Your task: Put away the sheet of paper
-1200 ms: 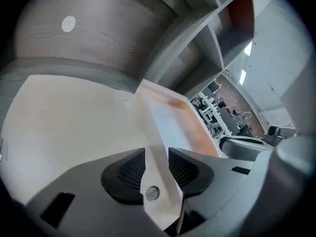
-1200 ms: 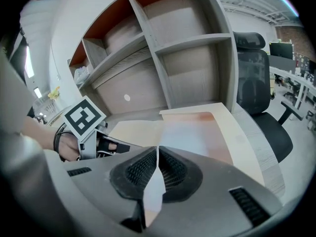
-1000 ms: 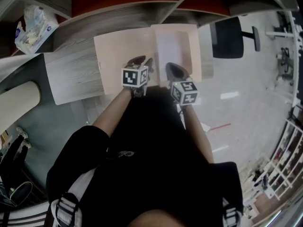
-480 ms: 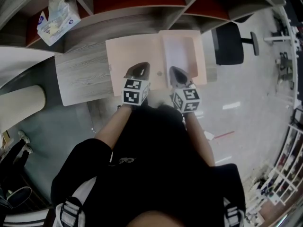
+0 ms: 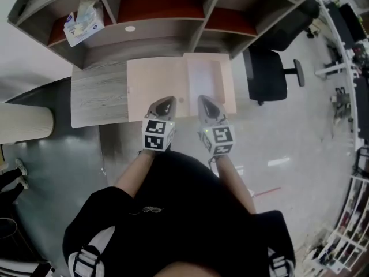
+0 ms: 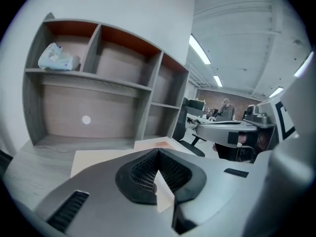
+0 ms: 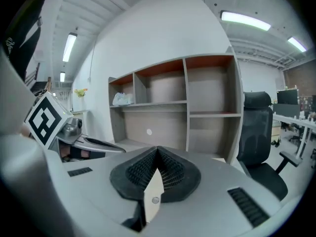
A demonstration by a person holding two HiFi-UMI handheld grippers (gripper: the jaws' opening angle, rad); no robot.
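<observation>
- Progress: sheet of paper (image 5: pixel 204 78) lies white on the right half of an open peach folder (image 5: pixel 155 77), so it is placed, by my reading. Folder not closed, nothing stowed yet; closing and storing remain.
- Left tool (image 6: pixel 157 154): jaws have just been closing and now pinch a thin peach edge between the ribbed pads. This is the folder's near edge, left half.
- Right tool (image 7: pixel 157 156): jaws together on a thin pale edge carrying a small round stud; judged to be the folder's near edge, right half.
- Both tools sit side by side, just apart, at the folder's near edge.
- Folder spreads over the right part of the table (image 5: pixel 95 97). Cannot tell whether it rests flat or is raised off it.
- Shelf unit (image 5: pixel 173 30) stands at the far edge of the table, with most compartments open; a likely destination, though that is a guess.
- Plastic packet (image 5: pixel 83 21) occupies the far left compartment.
</observation>
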